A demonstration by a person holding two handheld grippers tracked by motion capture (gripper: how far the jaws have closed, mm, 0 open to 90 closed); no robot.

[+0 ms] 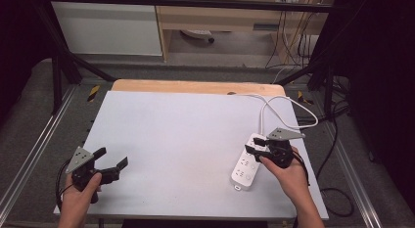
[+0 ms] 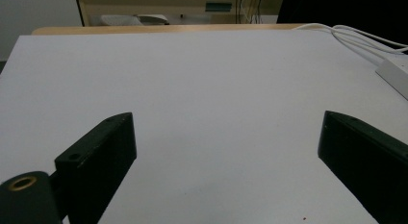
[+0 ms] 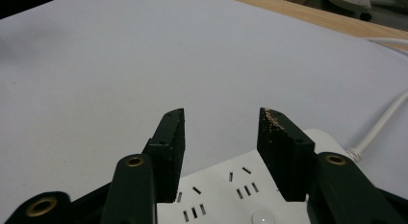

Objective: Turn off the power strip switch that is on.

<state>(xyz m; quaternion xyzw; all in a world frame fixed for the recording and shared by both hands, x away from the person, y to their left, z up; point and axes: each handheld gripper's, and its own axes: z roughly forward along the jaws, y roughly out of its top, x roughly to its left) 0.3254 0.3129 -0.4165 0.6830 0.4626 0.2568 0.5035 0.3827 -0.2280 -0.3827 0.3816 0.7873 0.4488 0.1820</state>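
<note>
Strip (image 1: pixel 247 165) lies flat right under the right gripper (image 1: pixel 258 146), whose half-open jaws hover over its far sockets gripping nothing, left gripper (image 1: pixel 113 158) wide and idle well apart, so grasp looks not yet made.

The power strip (image 1: pixel 248 164) lies on the table (image 1: pixel 171 140), near its right edge and toward the person's side. Its cord (image 1: pixel 274 108) runs from the strip's far end toward the table's far right corner and off the edge. The right gripper (image 1: pixel 258 146) sits directly over the strip's far half, its jaws apart above the sockets. The left gripper (image 1: pixel 113 158) is well to the left of the strip, near the table's left front corner, over bare tabletop.
</note>
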